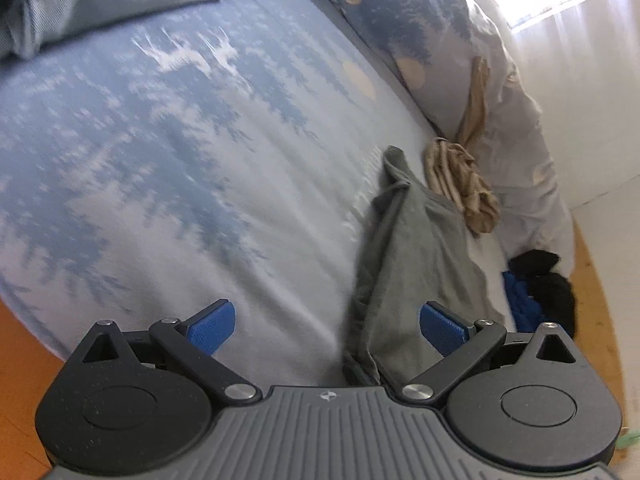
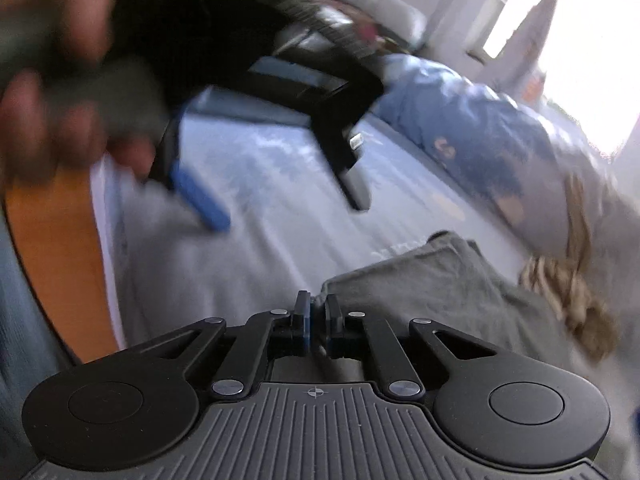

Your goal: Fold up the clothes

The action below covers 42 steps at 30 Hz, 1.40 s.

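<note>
A grey garment point(image 2: 440, 280) lies crumpled on a bed point(image 1: 160, 180) with a blue-and-white forest-print sheet, at the lower right of both wrist views. In the right wrist view, the right gripper point(image 2: 317, 316) at lower centre has its jaws clenched on the near edge of the grey cloth, a pinch that looks meant to lift the piece clear for spreading. The left gripper point(image 1: 328, 326) stands released, its blue pads point(image 1: 212, 326) wide apart at the bottom of the left wrist view, the garment's near end lying between them untouched; it appears poised to take a second corner. In the right wrist view it shows blurred at upper left, held by a hand point(image 2: 52, 92). A tan bundle of cloth point(image 1: 460, 184) sits just beside the garment against a matching pillow point(image 1: 420, 40) at right; dark and blue items point(image 1: 536, 288) wait at the bed's edge. Folded clothes point(image 1: 100, 4) are stacked at upper left, suggesting work partly done.
</note>
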Available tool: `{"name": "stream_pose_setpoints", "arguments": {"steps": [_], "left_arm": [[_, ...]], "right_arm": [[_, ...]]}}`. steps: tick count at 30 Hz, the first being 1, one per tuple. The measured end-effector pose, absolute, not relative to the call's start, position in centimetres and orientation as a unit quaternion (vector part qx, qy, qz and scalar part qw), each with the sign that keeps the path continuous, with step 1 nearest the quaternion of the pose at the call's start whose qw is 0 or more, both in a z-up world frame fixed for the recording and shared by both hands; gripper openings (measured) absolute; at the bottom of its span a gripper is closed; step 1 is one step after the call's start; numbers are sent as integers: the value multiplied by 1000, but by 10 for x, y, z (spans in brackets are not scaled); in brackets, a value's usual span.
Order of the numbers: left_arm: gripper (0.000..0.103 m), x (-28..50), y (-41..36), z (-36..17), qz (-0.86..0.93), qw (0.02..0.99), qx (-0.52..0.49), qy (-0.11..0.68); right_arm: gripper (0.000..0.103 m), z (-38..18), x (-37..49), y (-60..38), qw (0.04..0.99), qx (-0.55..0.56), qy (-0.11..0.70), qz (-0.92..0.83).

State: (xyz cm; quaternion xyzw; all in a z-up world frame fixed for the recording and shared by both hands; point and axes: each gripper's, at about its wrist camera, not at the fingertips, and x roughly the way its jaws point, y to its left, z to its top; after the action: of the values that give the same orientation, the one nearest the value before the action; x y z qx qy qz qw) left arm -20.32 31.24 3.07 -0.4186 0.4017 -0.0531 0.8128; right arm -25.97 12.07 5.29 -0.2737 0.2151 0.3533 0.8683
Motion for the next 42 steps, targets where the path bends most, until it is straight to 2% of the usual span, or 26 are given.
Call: {"name": "stream_pose_setpoints", "arguments": {"steps": [4,15,17,19,24,25,26,27,29,31,32,37,42], "left_arm": [[103,-194,302,25,-88,802,-436,400],[101,-169,280,13,-125,776,-469,403],[83,-167,278,10,-127,771,-472,409],[71,-165,277,7,-122,767,-468,421],[50,-163,273,5,-120,764,-463,433],[40,-163,274,4,-116,764,-461,436],[24,-163,274,4,-112,764,-460,439],[22,-163,275,4,-107,765,-458,439],[17,-165,275,6,-107,768,-458,436],[17,-168,275,10,-112,772,-453,431],[17,-169,275,12,-114,774,-451,430],[16,-170,276,21,-117,768,-458,432],[15,-170,271,31,-105,762,-475,427]], "right_arm": [[7,72,-252,108,879,-218,229,357],[6,68,-251,122,877,-210,223,371],[6,70,-247,120,878,-202,224,372],[6,70,-247,117,879,-199,221,373],[6,75,-247,112,879,-189,215,382],[6,75,-249,111,878,-191,213,383],[7,76,-251,110,878,-192,211,384],[8,76,-251,108,878,-193,207,385],[19,78,-257,102,882,-199,198,379],[57,77,-264,91,893,-205,181,358],[63,76,-268,83,898,-209,174,347],[63,52,-269,64,903,-256,182,292],[64,26,-265,73,902,-316,153,250]]}}
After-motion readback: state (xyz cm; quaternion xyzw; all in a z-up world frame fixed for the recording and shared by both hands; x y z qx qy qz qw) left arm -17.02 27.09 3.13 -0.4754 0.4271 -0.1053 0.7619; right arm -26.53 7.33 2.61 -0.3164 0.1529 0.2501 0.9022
